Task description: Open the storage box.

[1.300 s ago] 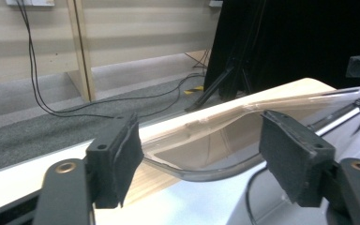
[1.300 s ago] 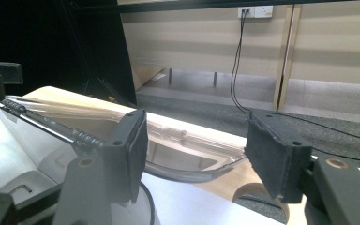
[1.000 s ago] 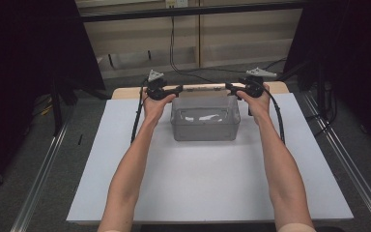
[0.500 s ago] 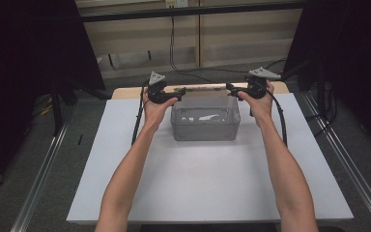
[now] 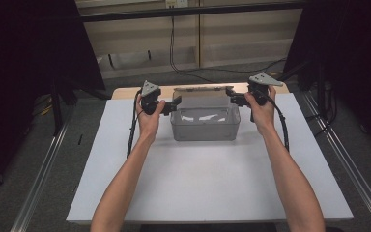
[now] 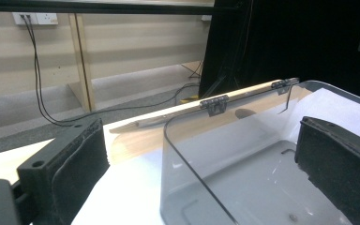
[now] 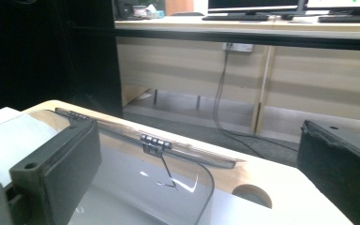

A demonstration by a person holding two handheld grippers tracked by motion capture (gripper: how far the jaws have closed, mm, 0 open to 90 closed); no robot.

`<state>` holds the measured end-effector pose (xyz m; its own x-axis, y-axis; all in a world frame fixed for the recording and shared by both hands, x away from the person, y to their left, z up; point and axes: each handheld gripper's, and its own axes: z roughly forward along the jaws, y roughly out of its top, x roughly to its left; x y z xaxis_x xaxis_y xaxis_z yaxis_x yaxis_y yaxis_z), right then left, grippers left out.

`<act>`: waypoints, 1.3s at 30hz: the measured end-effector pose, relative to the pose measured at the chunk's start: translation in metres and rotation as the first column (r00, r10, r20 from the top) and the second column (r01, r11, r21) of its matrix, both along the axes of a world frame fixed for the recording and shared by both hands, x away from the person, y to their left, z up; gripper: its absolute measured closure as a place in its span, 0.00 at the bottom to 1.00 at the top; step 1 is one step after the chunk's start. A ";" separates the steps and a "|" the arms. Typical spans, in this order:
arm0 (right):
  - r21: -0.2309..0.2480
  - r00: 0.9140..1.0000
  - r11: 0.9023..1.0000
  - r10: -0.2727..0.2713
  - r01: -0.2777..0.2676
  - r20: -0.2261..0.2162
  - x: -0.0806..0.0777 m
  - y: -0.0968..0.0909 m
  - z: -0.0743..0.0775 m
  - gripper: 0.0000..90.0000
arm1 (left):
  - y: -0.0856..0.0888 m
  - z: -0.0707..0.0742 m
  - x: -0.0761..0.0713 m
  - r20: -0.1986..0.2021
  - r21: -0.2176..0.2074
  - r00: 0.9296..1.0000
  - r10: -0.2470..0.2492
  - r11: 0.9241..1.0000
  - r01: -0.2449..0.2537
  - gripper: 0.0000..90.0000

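Clear box [image 5: 204, 124] is sitting on the white sheet [image 5: 207, 183] at the far middle of the table [image 5: 125, 92], lid [image 5: 200, 90] hanging open off the far edge on two black hinges [image 6: 214, 102]. Box is looking empty inside, just glare on the floor of it. Left gripper [image 5: 170, 104] is sitting at the box's far-left corner, hand [image 5: 149, 118] wrapping the body, grey plate [image 5: 149, 88] on top, cable [image 5: 133, 126] trailing down the near side. In the left gripper view the jaws are standing wide: one pad [image 6: 70, 168] is outside the box over the sheet, the other pad [image 6: 337, 161] is showing through the clear wall, inside the box, so the left wall is running between them, not pinched. Right gripper [image 5: 233, 96] is sitting at the far-right corner, hand [image 5: 262, 108] behind it. Its jaws are also spreading wide in the right gripper view: one pad [image 7: 58, 164] is over the box interior, the other [image 7: 340, 161] is outside past the right wall, near a round hole [image 7: 252, 196] in the tabletop. Neither claw is gripping anything; both are straddling a side wall. Both forearms are reaching in from the near edge, well apart. Wall cables [image 5: 173, 43] and a socket are in the background.
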<state>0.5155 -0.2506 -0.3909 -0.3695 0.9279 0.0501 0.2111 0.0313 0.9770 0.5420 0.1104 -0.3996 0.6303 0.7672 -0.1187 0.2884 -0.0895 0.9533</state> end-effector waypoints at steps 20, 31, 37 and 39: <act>-0.030 0.996 0.999 -0.041 0.044 0.080 -0.044 0.011 0.007 0.00 | 0.030 0.010 -0.039 0.092 -0.011 0.995 0.030 1.000 -0.029 0.03; -0.068 0.991 0.996 -0.041 0.050 0.124 -0.069 0.013 0.012 0.00 | 0.043 0.006 -0.058 0.098 -0.014 0.993 0.065 0.998 -0.064 0.03; -0.066 0.991 0.997 -0.041 0.050 0.126 -0.084 0.012 0.010 0.00 | 0.046 0.009 -0.073 0.135 -0.029 0.990 0.040 0.999 -0.036 0.03; -0.073 0.990 0.996 -0.041 0.052 0.135 -0.088 0.011 0.009 0.02 | 0.046 0.012 -0.079 0.147 -0.024 0.989 0.023 1.000 -0.020 0.03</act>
